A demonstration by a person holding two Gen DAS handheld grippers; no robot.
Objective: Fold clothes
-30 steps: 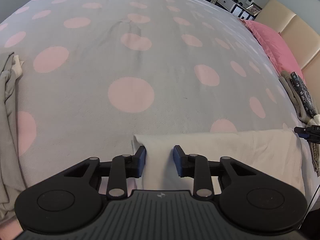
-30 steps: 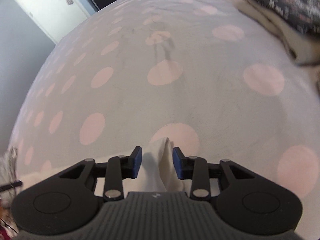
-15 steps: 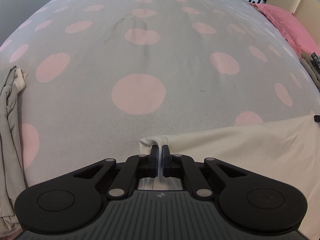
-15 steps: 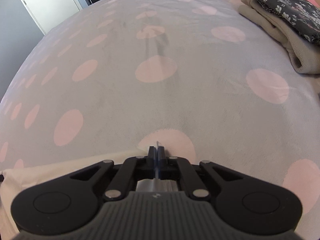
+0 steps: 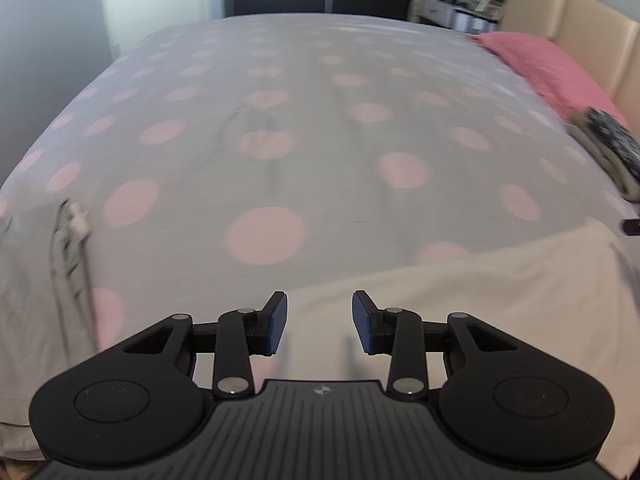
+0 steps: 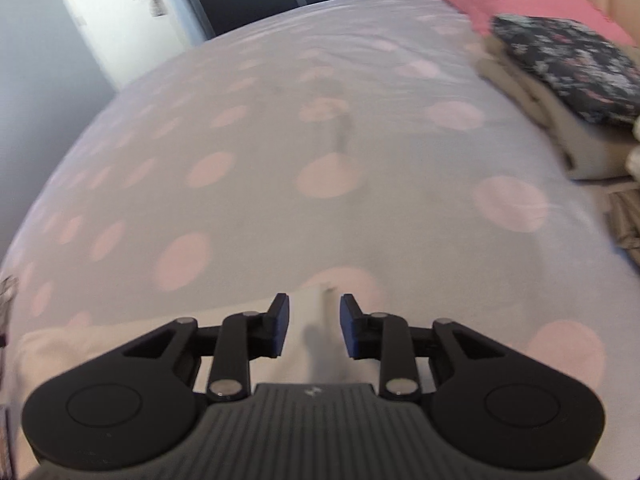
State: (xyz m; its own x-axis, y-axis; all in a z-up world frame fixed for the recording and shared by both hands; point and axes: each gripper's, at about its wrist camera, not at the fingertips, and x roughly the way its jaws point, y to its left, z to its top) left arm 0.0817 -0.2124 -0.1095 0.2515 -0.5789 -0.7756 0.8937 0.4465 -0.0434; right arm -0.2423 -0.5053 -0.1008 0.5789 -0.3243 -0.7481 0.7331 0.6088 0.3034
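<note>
A cream cloth (image 5: 472, 304) lies flat along the near edge of the bed, on a grey cover with pink dots (image 5: 304, 128). My left gripper (image 5: 319, 320) hovers open over the cloth's left end, nothing between its fingers. The right wrist view shows the same cream cloth (image 6: 316, 344) under my right gripper (image 6: 314, 326), which is open above the cloth's right corner. The tip of the other gripper (image 5: 631, 226) shows at the far right of the left wrist view. Both views are blurred by motion.
A crumpled grey garment (image 5: 36, 280) lies at the bed's left edge. A stack of folded clothes (image 6: 560, 92), dark floral piece on top, sits at the right beside a pink pillow (image 5: 540, 64). A beige headboard (image 5: 592, 40) and a white door (image 6: 116, 12) stand beyond.
Half a second ago both grippers were shut on the cloth's corners. Both have now opened, let go and lifted back, and the cloth lies flat on the bed.
</note>
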